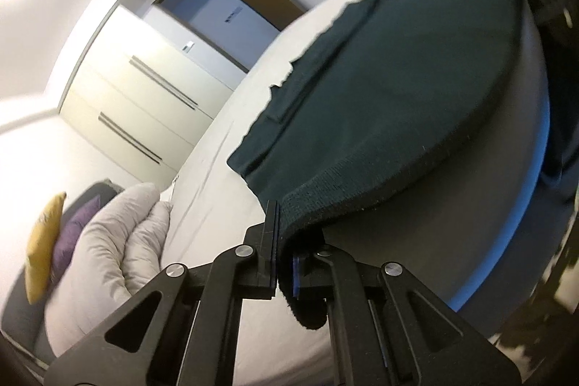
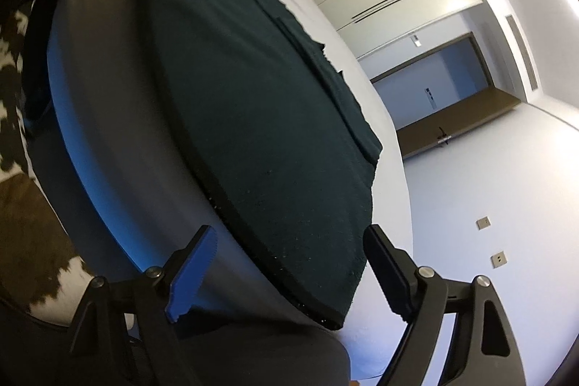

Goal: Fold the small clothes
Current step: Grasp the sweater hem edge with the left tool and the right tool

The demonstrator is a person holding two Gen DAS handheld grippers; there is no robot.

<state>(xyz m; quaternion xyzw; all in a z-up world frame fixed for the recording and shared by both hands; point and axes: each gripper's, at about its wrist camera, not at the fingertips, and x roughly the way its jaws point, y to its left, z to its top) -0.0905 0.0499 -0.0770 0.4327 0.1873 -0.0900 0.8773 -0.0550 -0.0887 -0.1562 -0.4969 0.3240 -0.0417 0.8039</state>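
A dark green knitted garment (image 1: pixel 391 89) lies spread on a white bed (image 1: pixel 224 176). My left gripper (image 1: pixel 280 237) is shut on the garment's ribbed hem corner, which bunches between the fingers. In the right wrist view the same garment (image 2: pixel 260 118) lies flat on the bed (image 2: pixel 119 118). My right gripper (image 2: pixel 289 263) is open, its blue-padded finger (image 2: pixel 191 274) and black finger (image 2: pixel 387 270) on either side of the garment's near corner, without touching it.
A grey duvet (image 1: pixel 108 241) with yellow and purple cushions (image 1: pixel 45 227) lies at the bed's far end. White wardrobe doors (image 1: pixel 144 89) and a doorway (image 2: pixel 434 82) stand beyond. A cowhide rug (image 2: pixel 14 67) covers the floor beside the bed.
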